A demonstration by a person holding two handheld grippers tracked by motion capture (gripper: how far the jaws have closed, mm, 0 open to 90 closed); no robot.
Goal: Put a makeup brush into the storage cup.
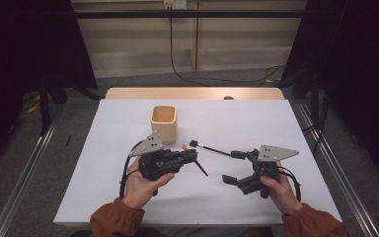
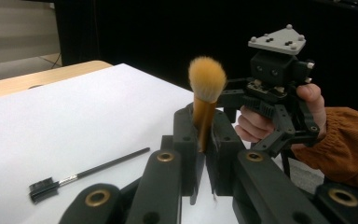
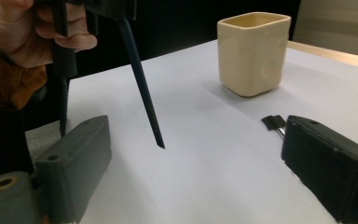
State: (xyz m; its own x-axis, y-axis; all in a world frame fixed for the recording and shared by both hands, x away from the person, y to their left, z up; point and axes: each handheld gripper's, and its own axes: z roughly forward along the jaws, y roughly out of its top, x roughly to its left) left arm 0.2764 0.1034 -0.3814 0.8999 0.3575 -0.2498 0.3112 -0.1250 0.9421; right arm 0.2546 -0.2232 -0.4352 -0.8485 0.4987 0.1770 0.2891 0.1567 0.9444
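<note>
Between the jaws of the left tongs (image 2: 205, 140) stands a makeup brush with an orange-tan bristle head and a golden ferrule (image 2: 206, 93), clamped at the ferrule with the bristles rising above the jaw tips. From the high view, its thin dark pointed handle (image 1: 200, 168) slants down out of the left tongs (image 1: 190, 155) toward the white-covered bench (image 1: 128, 118), and the right gripper view shows the handle's tip (image 3: 142, 84) hanging just above the surface.

The right tongs (image 1: 234, 168) stand wide apart with nothing between them, their jaws spread to either side of bare bench in the right gripper view (image 3: 191, 154). The person's right hand (image 1: 279, 190) holds them near the bench's front edge, well apart from the left tongs.

A thin black wand with a small comb-like head (image 1: 212, 148) lies flat on the bench between the two tongs, its far end just beside the upper jaw of the right tongs. In the left gripper view it lies to the left of the clamped jaws (image 2: 86, 175).

Beyond the left tongs stands a cream, square-sided ceramic cup (image 1: 164, 122), upright and open at the top.
</note>
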